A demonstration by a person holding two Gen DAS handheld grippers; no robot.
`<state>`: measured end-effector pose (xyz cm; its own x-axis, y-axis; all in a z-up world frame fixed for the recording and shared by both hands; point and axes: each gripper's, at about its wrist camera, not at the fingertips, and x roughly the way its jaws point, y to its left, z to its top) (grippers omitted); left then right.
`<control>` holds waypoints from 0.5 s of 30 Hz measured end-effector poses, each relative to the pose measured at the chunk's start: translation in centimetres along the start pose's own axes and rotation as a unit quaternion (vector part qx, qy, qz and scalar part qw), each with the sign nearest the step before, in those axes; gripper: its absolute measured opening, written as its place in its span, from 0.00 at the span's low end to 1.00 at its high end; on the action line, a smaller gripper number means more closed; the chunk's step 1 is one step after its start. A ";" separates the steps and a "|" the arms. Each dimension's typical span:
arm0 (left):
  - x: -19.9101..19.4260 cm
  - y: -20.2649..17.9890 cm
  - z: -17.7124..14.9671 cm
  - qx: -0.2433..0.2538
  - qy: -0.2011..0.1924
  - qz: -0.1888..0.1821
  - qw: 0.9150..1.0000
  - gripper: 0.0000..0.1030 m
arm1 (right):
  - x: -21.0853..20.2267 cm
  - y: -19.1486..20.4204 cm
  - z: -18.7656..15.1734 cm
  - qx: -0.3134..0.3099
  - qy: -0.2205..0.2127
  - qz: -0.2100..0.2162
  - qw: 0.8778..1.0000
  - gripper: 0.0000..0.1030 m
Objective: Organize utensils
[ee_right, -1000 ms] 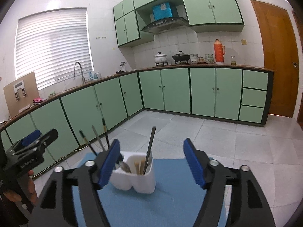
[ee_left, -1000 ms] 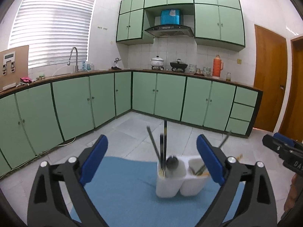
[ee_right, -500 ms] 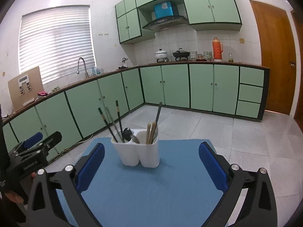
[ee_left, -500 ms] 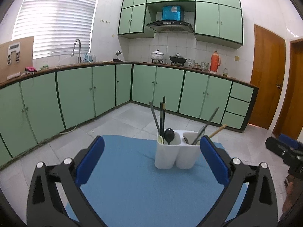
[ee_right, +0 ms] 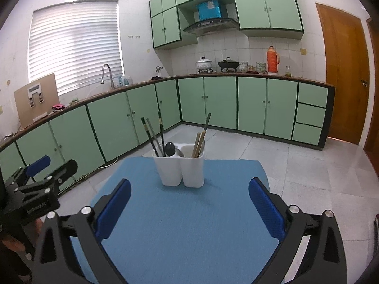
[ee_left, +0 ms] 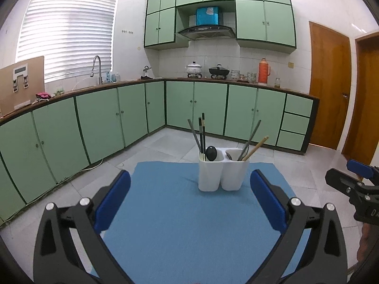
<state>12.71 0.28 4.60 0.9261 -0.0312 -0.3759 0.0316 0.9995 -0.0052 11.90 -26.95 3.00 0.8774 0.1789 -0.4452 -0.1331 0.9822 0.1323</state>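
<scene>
Blue mat [ee_left: 189,224] bears a white holder [ee_left: 222,174]; both grippers [ee_left: 189,198] [ee_right: 189,201] gape wide, empty; lettering unreadable.

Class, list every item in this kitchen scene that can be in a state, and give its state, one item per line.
left gripper: open, empty
right gripper: open, empty
white utensil holder: upright on the blue mat, both compartments holding utensils
black spoon: standing bowl up in the holder
wooden chopsticks: leaning in the right compartment
lower cabinet doors: closed

Kitchen: green base cabinets [ee_left: 99,123], wall cabinets [ee_left: 265,21], range hood [ee_left: 206,31], blinded window [ee_left: 66,33], wooden door [ee_left: 329,85], tiled floor [ee_left: 170,142].
</scene>
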 end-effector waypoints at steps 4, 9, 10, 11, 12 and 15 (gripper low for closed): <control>-1.5 -0.2 -0.4 0.012 0.001 -0.001 1.000 0.95 | -1.3 0.5 -0.2 -0.001 -0.001 0.000 1.000 0.95; -3.0 -0.5 -0.3 0.019 -0.002 -0.004 1.000 0.95 | -2.7 1.0 -0.3 -0.001 -0.003 0.001 1.000 0.95; -3.2 -0.6 -0.3 0.022 -0.001 -0.006 1.000 0.95 | -2.8 1.1 -0.2 -0.003 -0.004 0.001 1.000 0.95; -3.4 -0.7 -0.3 0.023 -0.002 -0.008 1.000 0.95 | -3.0 1.2 -0.1 -0.004 -0.004 0.001 1.000 0.95; -3.6 -0.7 -0.3 0.022 -0.003 -0.008 1.000 0.95 | -3.3 1.4 0.0 -0.006 -0.006 0.000 1.000 0.95; -4.1 -0.9 -0.1 0.019 -0.004 -0.012 1.000 0.95 | -3.8 1.6 0.2 -0.009 -0.009 0.000 1.000 0.95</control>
<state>8.87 -0.49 6.01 0.9279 -0.0550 -0.3688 0.0679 0.9975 0.0219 8.43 -26.08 5.08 0.8856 0.1786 -0.4288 -0.1419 0.9830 0.1163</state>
